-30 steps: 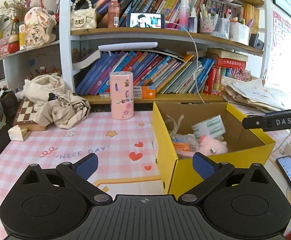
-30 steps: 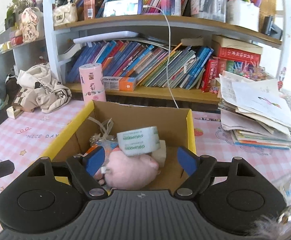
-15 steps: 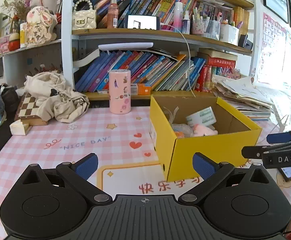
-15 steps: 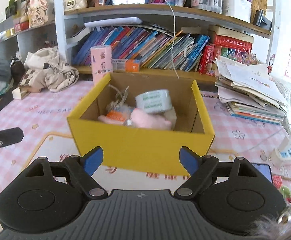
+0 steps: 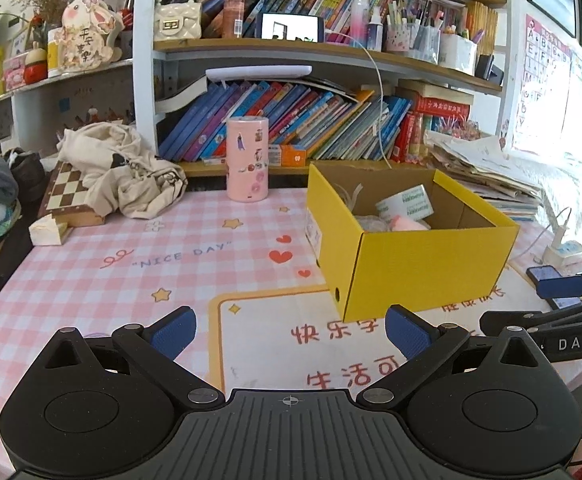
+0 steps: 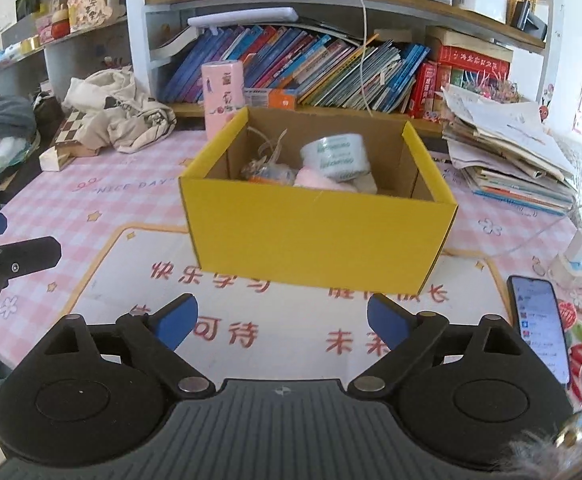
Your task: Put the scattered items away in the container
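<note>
Standing wide apart, the jaws of the right claw point(image 6: 283, 318) have just been opening, and nothing is lying between them; it is hanging low in the frame over the printed centre of the worktop point(image 6: 131, 200). The left claw point(image 5: 290, 330) is gaping just as wide and is carrying nothing either. Beyond both, the box point(image 6: 315, 236) is sitting mid-frame, holding a tape roll point(image 6: 335, 156), a pink toy point(image 6: 315, 180) and a crinkly bag point(image 6: 267, 170). A second ago the right claw was hanging right over the box, the toy between its pads; now both claws are sitting well back and the box is looking smaller. That is suggesting the drop is done and the tidying is nearly finished, with only a phone point(image 6: 539, 324) lying at lower right.
</note>
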